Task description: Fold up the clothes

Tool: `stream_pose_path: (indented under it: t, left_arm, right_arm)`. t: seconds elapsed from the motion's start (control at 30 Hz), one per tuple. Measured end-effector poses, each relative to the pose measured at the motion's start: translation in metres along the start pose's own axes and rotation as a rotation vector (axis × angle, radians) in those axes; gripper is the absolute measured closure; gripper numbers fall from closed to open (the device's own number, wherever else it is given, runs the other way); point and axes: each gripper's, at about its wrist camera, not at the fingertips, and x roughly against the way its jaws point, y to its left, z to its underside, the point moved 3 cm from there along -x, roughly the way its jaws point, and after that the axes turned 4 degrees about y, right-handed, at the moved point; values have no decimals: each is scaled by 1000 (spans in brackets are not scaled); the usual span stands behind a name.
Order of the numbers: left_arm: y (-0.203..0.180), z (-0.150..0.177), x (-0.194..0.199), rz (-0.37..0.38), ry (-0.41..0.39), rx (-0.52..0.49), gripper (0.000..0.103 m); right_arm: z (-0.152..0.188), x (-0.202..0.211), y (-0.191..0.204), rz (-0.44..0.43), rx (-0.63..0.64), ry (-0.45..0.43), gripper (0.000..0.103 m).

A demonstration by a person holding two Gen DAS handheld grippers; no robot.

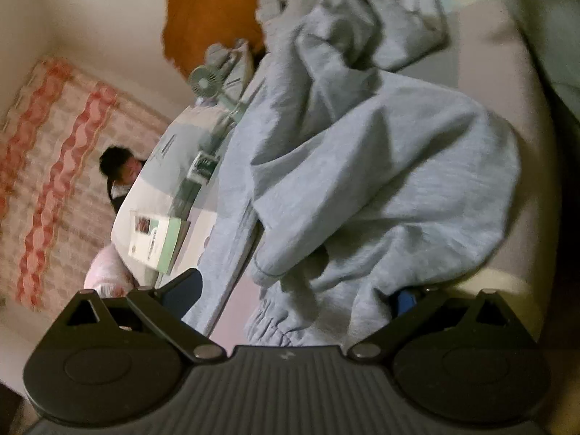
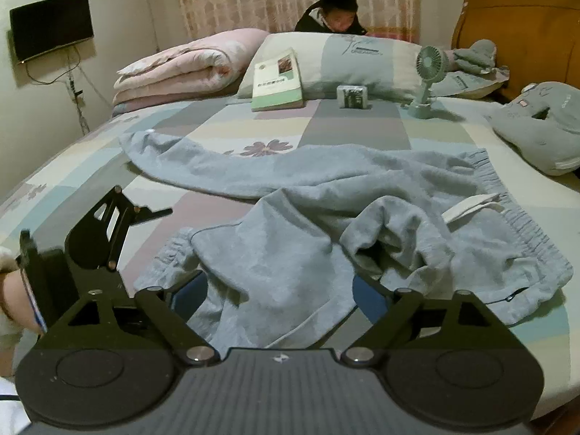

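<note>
Light grey-blue sweatpants lie crumpled on the patchwork bedsheet, one leg stretched to the left, the elastic waistband at the right. My right gripper is open, its fingers wide apart with a fold of the pants between them. In the left wrist view, which is tilted, the same pants fill the middle. My left gripper is open around the ribbed cuff. In the right wrist view the left gripper shows at the lower left, held by a hand.
At the bed's far side are a folded pink quilt, a pillow, a book, a small box and a desk fan. A folded grey garment lies right, near the wooden headboard. A person crouches behind the bed.
</note>
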Motion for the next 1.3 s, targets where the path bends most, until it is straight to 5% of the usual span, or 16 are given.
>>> stream_pose_path:
  t: [0.23, 0.43, 0.77, 1.3]
  left_arm:
    - [32, 5, -2, -23, 9, 240, 10]
    - [70, 27, 2, -115, 38, 400, 11]
    - [116, 64, 6, -269, 124, 519, 19]
    - [163, 135, 13, -449, 267, 591, 19]
  right_arm:
    - [6, -5, -5, 15, -33, 19, 7]
    - [10, -8, -9, 28, -64, 31, 6]
    - [10, -6, -3, 30, -51, 30, 6]
    - [9, -15, 14, -2, -29, 80, 4]
